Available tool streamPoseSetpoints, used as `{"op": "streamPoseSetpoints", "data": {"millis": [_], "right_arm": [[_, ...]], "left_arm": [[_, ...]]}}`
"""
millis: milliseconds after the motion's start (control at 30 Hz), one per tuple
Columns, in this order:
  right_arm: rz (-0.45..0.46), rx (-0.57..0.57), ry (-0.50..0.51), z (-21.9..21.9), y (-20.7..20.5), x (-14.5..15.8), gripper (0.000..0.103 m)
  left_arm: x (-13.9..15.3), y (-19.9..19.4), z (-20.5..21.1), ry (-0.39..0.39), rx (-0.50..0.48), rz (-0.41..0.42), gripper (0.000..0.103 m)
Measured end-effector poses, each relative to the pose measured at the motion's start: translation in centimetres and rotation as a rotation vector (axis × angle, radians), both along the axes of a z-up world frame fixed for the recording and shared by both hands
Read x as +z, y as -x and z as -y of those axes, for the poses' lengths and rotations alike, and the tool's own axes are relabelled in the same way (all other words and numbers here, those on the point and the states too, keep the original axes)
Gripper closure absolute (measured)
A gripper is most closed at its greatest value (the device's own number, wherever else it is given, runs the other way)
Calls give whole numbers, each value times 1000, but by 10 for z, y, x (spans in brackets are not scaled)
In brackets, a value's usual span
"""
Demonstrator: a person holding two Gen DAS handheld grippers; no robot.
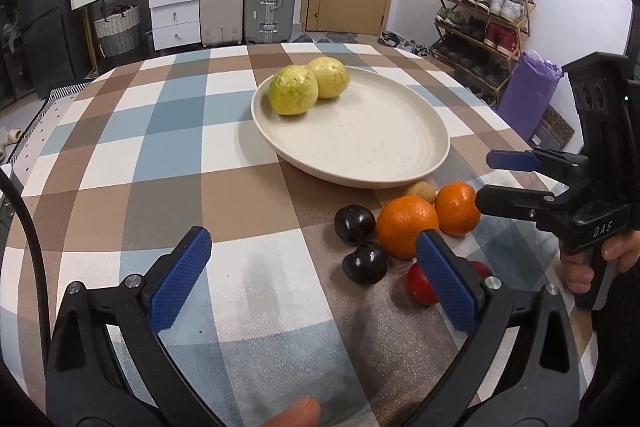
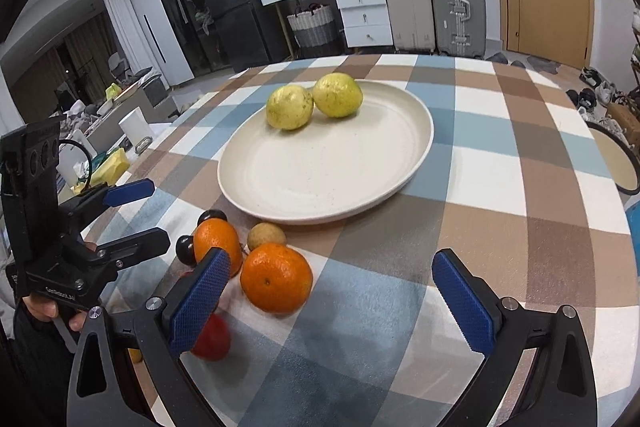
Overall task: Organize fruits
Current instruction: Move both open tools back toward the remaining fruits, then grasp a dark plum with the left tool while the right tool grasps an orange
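Two guavas (image 2: 314, 101) sit touching each other on the cream plate (image 2: 320, 187), at its 11 o'clock edge; the rest of the plate is bare. Just off the plate's 7 o'clock rim on the checked counter (image 2: 500, 187) lie two oranges (image 2: 276, 277), two dark plums (image 1: 356, 225), a small tan fruit (image 2: 266, 235) and a red fruit (image 2: 212, 341). Left gripper (image 1: 314, 279) and right gripper (image 2: 332, 301) both hover with jaws spread, empty.

Two yellow fruits (image 2: 314, 100) sit touching at the back of the plate (image 2: 320, 183), with oranges (image 2: 276, 277), dark plums (image 2: 186, 249) and a red fruit (image 2: 212, 341) clustered on the tablecloth (image 2: 500, 195) just in front.
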State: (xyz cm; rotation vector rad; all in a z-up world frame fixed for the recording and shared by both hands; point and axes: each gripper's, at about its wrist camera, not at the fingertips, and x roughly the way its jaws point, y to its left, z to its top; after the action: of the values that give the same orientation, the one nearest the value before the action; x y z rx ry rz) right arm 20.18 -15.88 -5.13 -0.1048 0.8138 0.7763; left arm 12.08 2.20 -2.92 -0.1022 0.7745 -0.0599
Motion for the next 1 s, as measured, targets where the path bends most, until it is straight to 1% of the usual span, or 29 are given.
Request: {"op": "streamPoseSetpoints", "data": {"millis": [200, 367, 500, 667, 733, 800, 867, 933, 1000], "right_arm": [[-14, 47, -6, -5, 5, -1, 0], [-16, 76, 34, -12, 9, -6, 1], [-15, 93, 46, -15, 11, -8, 5], [-21, 93, 40, -15, 11, -8, 6], [-26, 94, 42, -15, 10, -8, 16], [-31, 95, 47, -16, 10, -9, 17], [-34, 97, 47, -16, 10, -10, 18], [-33, 104, 44, -16, 10, -9, 21], [-34, 108, 45, -16, 11, -9, 22]], "left_arm": [[-7, -3, 0, 4, -10, -39, 1], [-11, -6, -1, 6, -6, -73, 1], [-14, -8, -1, 15, -14, -88, 2], [-20, -13, -1, 35, -32, -123, 19], [-20, -13, 1, 36, -42, -122, 21], [-20, -13, 3, 35, -61, -124, 22], [-20, -13, 6, 29, -75, -125, 25], [-20, -12, 7, 37, -88, -122, 29], [-19, -11, 7, 45, -97, -118, 36]]}}
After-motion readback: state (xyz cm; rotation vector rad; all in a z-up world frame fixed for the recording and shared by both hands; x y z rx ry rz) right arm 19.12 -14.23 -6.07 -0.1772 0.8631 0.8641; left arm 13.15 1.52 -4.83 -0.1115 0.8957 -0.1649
